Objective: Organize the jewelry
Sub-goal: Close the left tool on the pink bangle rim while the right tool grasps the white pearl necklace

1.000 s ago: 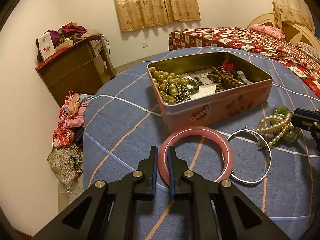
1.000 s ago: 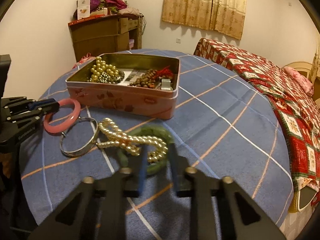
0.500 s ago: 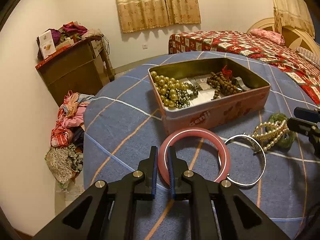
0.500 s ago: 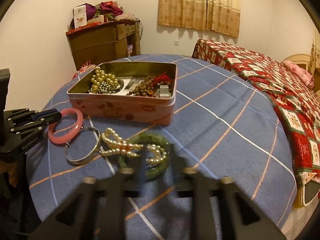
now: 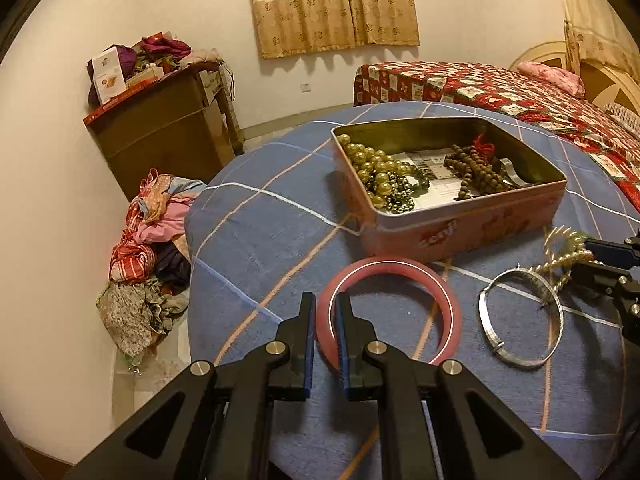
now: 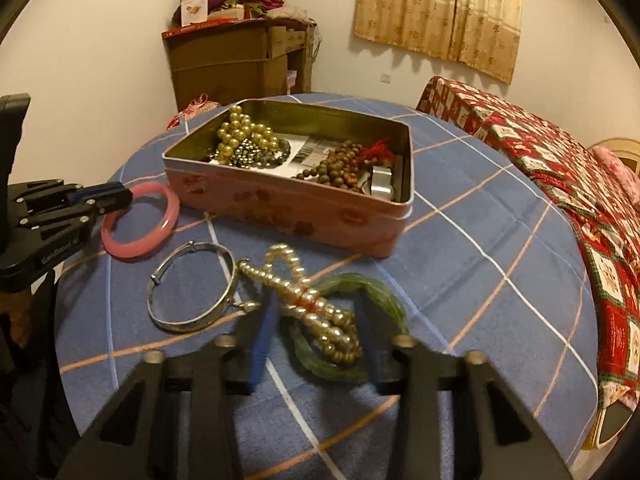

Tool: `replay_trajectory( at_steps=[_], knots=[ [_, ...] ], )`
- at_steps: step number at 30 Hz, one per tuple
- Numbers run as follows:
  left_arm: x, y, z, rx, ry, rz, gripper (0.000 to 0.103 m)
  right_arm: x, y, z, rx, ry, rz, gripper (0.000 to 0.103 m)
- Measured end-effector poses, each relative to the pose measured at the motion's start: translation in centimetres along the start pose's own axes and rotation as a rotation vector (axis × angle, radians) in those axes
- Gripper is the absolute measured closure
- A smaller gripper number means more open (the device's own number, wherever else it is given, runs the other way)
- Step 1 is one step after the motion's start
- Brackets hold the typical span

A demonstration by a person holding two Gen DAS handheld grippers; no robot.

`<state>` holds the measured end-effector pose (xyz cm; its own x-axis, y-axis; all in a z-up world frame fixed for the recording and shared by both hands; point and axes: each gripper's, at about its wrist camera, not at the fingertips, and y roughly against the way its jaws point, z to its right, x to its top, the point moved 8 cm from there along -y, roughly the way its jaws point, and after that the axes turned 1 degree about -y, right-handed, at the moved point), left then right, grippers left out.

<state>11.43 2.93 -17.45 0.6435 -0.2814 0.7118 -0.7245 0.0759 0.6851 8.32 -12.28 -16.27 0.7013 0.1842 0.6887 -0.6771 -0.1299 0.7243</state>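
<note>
Under right gripper (image 6: 316,344), open: green bangle (image 6: 384,296), unseen from left; left gripper (image 5: 323,312) clamps pink bangle (image 5: 440,292).

3 bangles (pink (image 5: 387,312), silver (image 6: 191,286), green (image 6: 352,320)), 1 pearl strand (image 6: 304,300), 1 tin (image 6: 288,204).

Landmark: tin (image 5: 460,224) (image 6: 288,208), open-topped, on table (image 5: 260,248) (image 6: 500,248).

- Left of tin: bare cloth to table edge, passable.
- Right of tin: bare cloth toward bed (image 6: 560,168), passable.
- Front of tin, crowded: pink bangle (image 5: 388,312) (image 6: 138,224), silver bangle (image 5: 520,320) (image 6: 192,286), pearl string (image 6: 304,300) over green bangle (image 6: 360,320).
- Inside tin: gold beads (image 5: 376,168), brown beads (image 5: 476,172); narrow gap between.
</note>
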Motion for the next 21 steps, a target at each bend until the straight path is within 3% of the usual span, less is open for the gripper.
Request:
replay_trajectory(
  at_steps=[9,16,19,21],
  knots=[
    [0.3,0.5,0.0,-0.015,0.010,0.011,0.094,0.3,1.1,0.1,0.000,-0.021,0.041,0.081],
    [0.1,0.2,0.2,-0.024,0.005,0.002,0.097,-0.4,0.4,0.9,0.016,-0.055,-0.001,0.069],
    [0.1,0.2,0.3,-0.025,0.001,0.004,0.097,-0.5,0.5,0.9,0.019,-0.057,-0.003,0.081],
    [0.1,0.2,0.4,-0.027,0.003,0.005,0.097,-0.5,0.7,0.7,0.003,-0.043,0.009,0.081]
  ],
)
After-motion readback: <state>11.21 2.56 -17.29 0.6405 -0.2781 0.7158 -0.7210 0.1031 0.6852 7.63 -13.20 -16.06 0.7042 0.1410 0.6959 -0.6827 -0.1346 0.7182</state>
